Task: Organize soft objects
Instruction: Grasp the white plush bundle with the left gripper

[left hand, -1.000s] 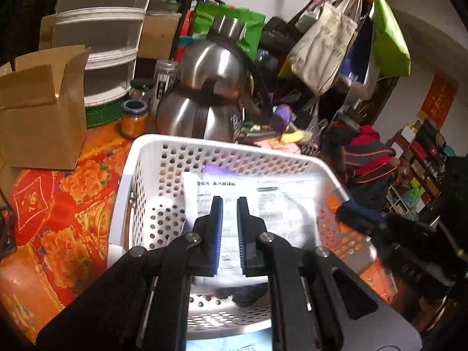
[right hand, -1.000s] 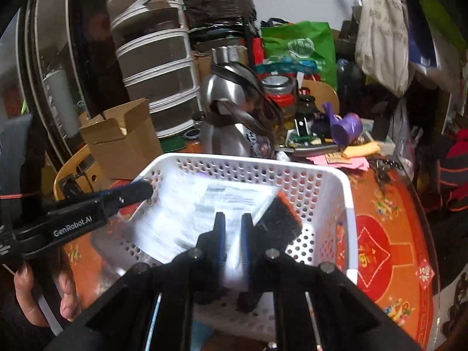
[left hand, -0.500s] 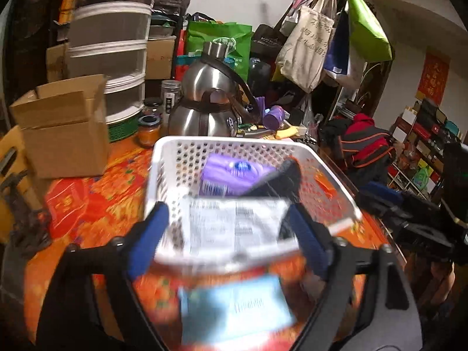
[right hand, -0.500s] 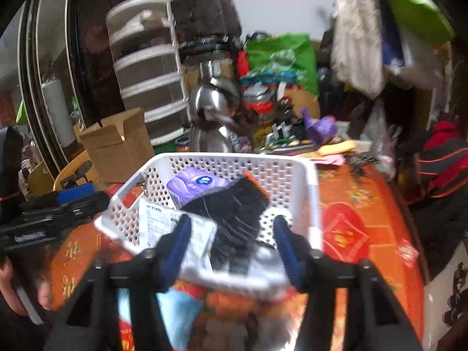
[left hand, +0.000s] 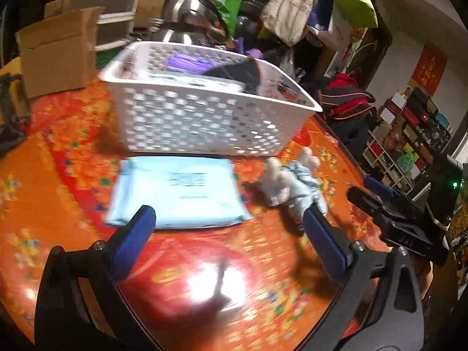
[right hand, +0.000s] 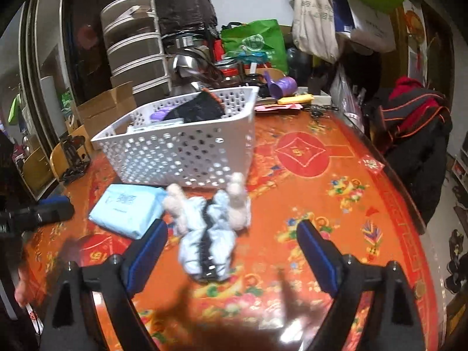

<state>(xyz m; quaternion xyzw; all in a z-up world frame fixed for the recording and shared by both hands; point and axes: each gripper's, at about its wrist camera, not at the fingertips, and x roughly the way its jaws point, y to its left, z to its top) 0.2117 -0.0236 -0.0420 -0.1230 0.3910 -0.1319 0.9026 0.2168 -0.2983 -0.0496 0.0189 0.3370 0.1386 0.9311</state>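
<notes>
Both grippers, left gripper (left hand: 228, 234) and right gripper (right hand: 232, 245), were spread wide and empty. That floppy pale-blue plush toy (right hand: 209, 234) looked light and squishy; I'd pinch its body.

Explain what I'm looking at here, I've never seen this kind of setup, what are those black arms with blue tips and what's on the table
Those are two handheld grippers, one in each of a person's hands, each with a camera looking along its blue-padded fingers. One picture comes from the left gripper, the other from the right gripper. Both are open and hold nothing. On the red patterned table stands a white basket with soft items already inside. In front of it lie a light blue packet and a small pale blue garment with white fluffy ends.
</notes>
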